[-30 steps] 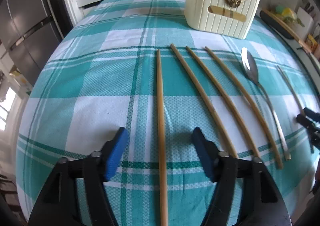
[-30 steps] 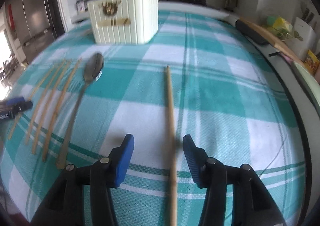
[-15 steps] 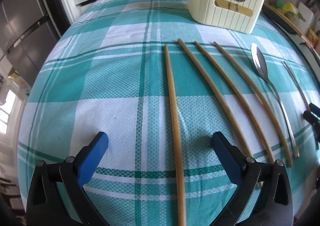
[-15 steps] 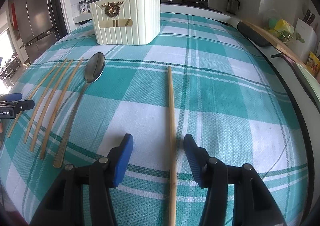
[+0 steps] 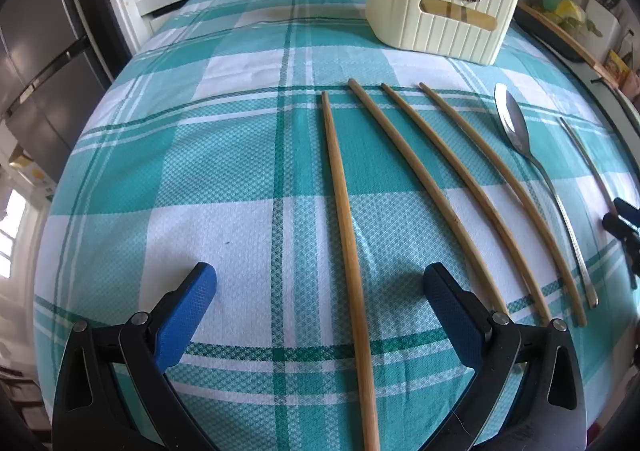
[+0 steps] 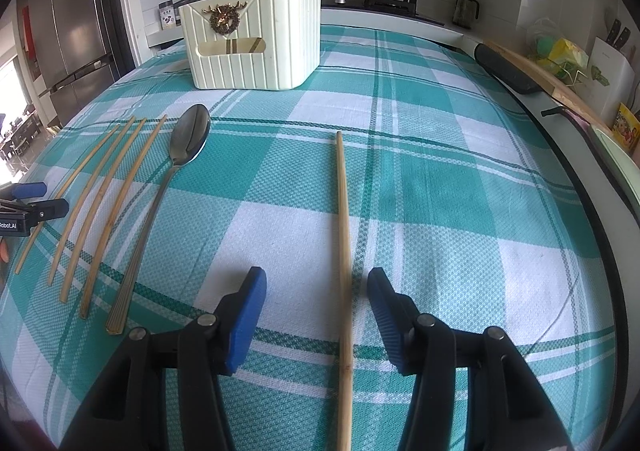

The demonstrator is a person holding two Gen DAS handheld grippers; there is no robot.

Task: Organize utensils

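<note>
The cream holder (image 6: pixel 256 39) stands at the far end of the checked cloth (image 6: pixel 440 179); nothing from the row on the cloth has gone into it yet, so I think the job has only just begun. There may be some sticks inside the holder, but I cannot tell for sure.

On the near side of the holder lie four chopsticks (image 5: pixel 436 195) in a row; the spoon (image 6: pixel 172 187) lies just to the right of them; one more chopstick (image 6: pixel 343 235) lies alone, further right of the spoon.

The left gripper (image 5: pixel 320 287) has its blue fingers wide apart, with the leftmost chopstick (image 5: pixel 344 211) lying between them, not pinched; the right gripper (image 6: pixel 316 293) has its fingers apart too, one on each side of the lone chopstick, not squeezing it.

All six pieces are left to lift and drop into the holder.
</note>
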